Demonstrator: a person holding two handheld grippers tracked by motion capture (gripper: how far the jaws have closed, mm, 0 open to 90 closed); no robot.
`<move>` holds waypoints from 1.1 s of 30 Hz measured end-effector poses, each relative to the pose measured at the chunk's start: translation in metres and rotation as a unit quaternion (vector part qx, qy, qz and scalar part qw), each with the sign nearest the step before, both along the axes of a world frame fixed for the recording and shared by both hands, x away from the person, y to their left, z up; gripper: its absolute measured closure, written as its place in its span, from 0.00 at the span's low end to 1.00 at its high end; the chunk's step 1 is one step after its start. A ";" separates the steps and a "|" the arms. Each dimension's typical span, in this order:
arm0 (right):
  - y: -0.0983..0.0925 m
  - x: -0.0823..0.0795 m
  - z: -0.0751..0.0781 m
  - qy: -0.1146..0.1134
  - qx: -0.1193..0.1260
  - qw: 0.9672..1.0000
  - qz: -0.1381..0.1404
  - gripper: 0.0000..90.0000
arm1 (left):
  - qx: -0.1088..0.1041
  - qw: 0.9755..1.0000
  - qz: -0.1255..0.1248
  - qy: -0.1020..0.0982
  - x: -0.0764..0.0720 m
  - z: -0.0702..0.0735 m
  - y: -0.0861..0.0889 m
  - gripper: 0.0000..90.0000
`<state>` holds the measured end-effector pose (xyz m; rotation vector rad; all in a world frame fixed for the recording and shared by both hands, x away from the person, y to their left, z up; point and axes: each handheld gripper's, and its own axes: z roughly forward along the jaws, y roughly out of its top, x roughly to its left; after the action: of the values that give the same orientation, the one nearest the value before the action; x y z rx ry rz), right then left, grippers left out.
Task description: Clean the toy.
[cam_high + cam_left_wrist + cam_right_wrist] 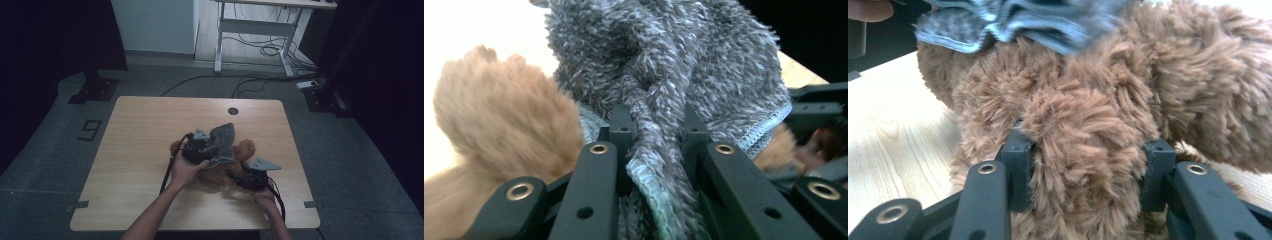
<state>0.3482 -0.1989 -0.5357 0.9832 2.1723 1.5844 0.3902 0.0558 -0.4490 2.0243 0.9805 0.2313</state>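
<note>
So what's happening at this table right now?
A person works with a gripper in each hand. The left gripper is clamped on a fold of a grey fuzzy cloth, held draped over a brown plush toy. The right gripper grips a furry part of the toy on the wooden table.

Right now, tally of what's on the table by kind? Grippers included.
Brown plush toy: 1
Grey fuzzy cloth: 1
Handheld grippers: 2, the left gripper clamped on the cloth, the right gripper closed around a limb of the toy
Total: 4
</note>
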 end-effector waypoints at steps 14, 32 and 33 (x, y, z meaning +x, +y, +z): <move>-0.001 0.000 0.000 0.006 0.006 1.000 0.002 0.59 | 0.016 0.998 0.050 -0.043 -0.013 0.020 0.062 0.83; -0.003 0.001 -0.002 0.008 0.012 1.000 0.003 0.59 | 0.044 0.993 0.110 0.025 -0.013 -0.040 0.130 0.83; -0.003 0.001 -0.002 0.009 0.012 1.000 0.003 0.59 | 0.042 0.993 0.109 0.029 -0.013 -0.043 0.130 0.83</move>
<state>0.3494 -0.2014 -0.5374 1.0029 2.1741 1.6141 0.3773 0.1855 -0.4920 2.0076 1.2496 0.3371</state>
